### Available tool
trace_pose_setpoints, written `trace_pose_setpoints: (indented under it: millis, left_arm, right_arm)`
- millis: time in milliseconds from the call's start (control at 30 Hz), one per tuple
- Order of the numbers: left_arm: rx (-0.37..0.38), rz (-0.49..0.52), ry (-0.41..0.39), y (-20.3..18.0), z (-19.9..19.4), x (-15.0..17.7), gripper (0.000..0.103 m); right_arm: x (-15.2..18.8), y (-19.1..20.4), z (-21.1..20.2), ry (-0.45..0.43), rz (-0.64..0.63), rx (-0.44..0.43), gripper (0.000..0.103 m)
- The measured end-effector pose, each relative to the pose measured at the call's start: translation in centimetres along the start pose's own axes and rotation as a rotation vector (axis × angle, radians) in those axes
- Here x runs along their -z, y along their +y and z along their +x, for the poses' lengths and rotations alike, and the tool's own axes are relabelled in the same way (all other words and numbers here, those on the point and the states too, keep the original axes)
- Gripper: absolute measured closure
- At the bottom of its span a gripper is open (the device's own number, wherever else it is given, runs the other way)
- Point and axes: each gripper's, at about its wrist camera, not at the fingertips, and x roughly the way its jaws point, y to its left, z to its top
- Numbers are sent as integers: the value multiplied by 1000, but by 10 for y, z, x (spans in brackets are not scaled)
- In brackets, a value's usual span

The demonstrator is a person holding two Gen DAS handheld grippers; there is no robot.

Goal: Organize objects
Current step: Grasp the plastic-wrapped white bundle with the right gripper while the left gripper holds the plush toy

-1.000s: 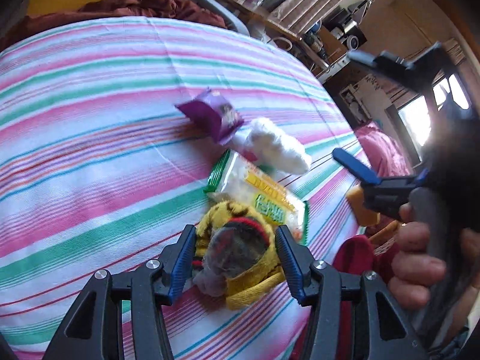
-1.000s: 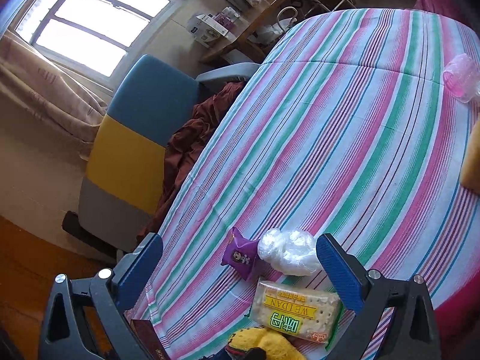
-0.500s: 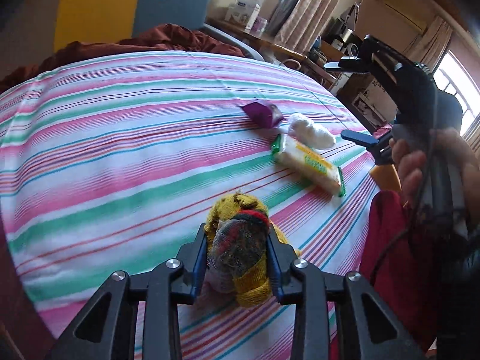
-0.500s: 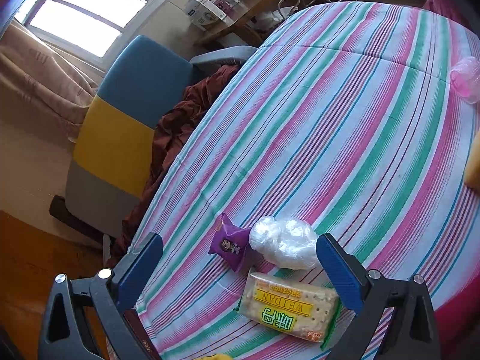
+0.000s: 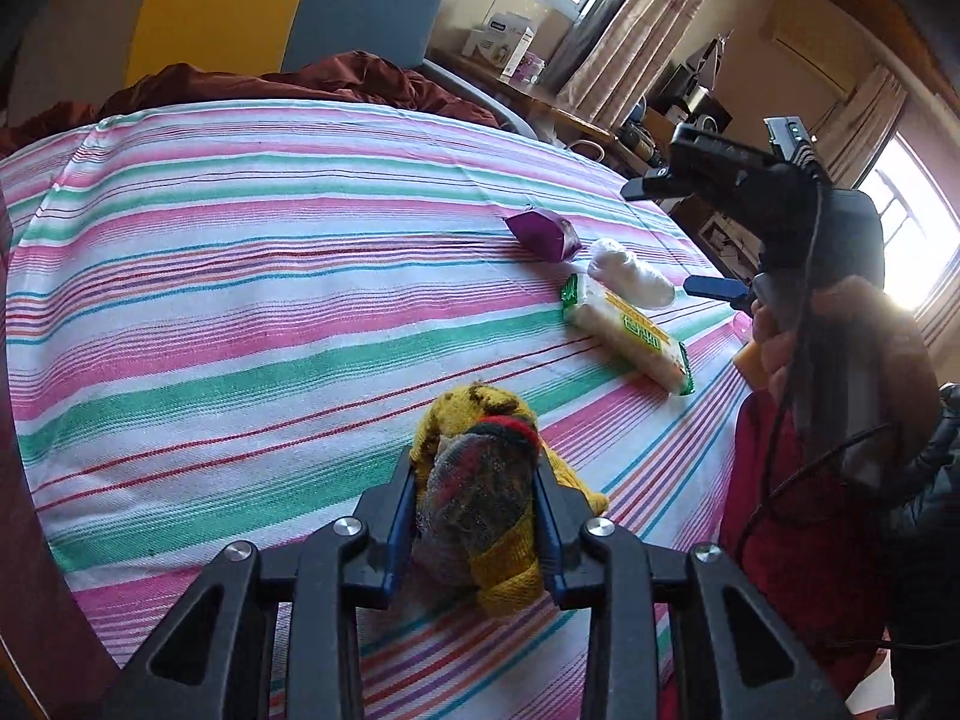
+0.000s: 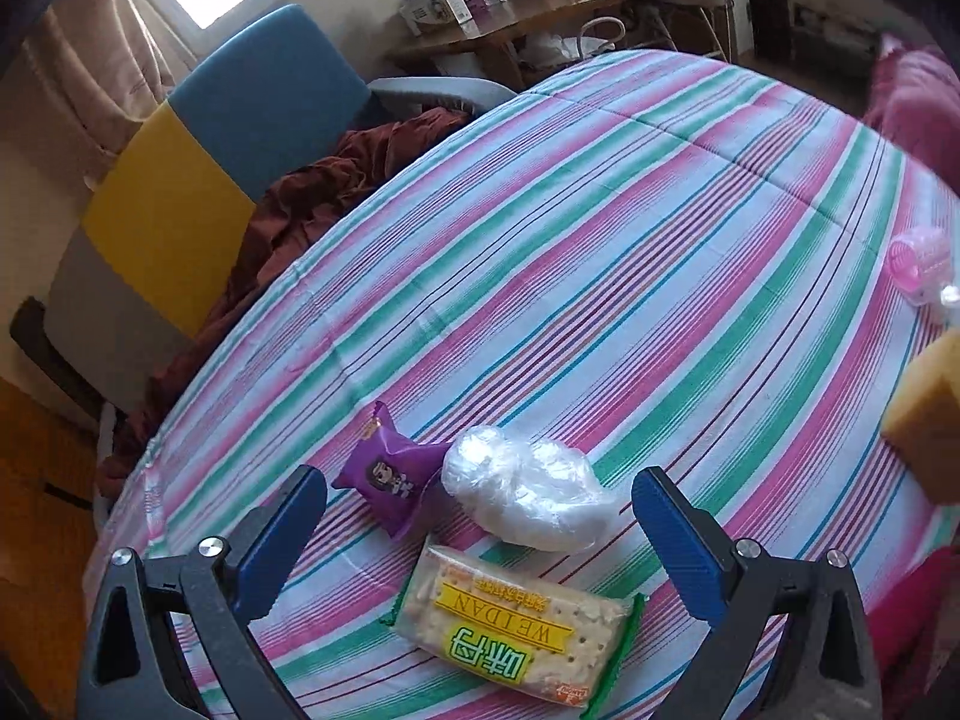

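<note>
Left claw (image 5: 474, 516) is clamped on the knitted sock bundle (image 5: 480, 480), which rests on the striped sheet (image 5: 240, 312) at the bed's near edge. Right claw (image 6: 480, 531) hangs spread wide, gripping nothing, above the cracker pack (image 6: 510, 624), with the purple packet (image 6: 390, 474) and plastic wad (image 6: 528, 495) just beyond.

Yellow knit sock bundle (image 5: 480, 480) with a grey, red-edged patch is sitting bunched on the striped cloth, nearest the bed's edge. Cracker pack (image 6: 510, 630), clear wrap with yellow-green label, is lying flat; just past it, a white plastic-wrapped lump (image 6: 528, 495) is lying just beside a purple snack packet (image 6: 390, 477). Pink hair roller (image 6: 915, 264) and yellow sponge (image 6: 927, 414) are lying well apart, near the far side.
</note>
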Motion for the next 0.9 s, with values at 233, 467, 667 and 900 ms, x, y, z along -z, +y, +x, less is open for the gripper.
trace_pose_setpoints:
  millis: [233, 467, 667, 900]
  left_arm:
    - [33, -33, -2, 6, -1, 1, 69]
    - [44, -42, -7, 8, -1, 2, 69]
    - [41, -34, -13, 8, -2, 3, 69]
    - [29, -22, -19, 3, 0, 5, 69]
  right_arm:
    - [-2, 6, 14, 18, -86, 104, 16]
    - [-5, -3, 31, 93, -24, 93, 14]
    - [-3, 5, 44, 128, -89, 126, 50]
    - [0, 6, 46, 135, -130, 171, 65]
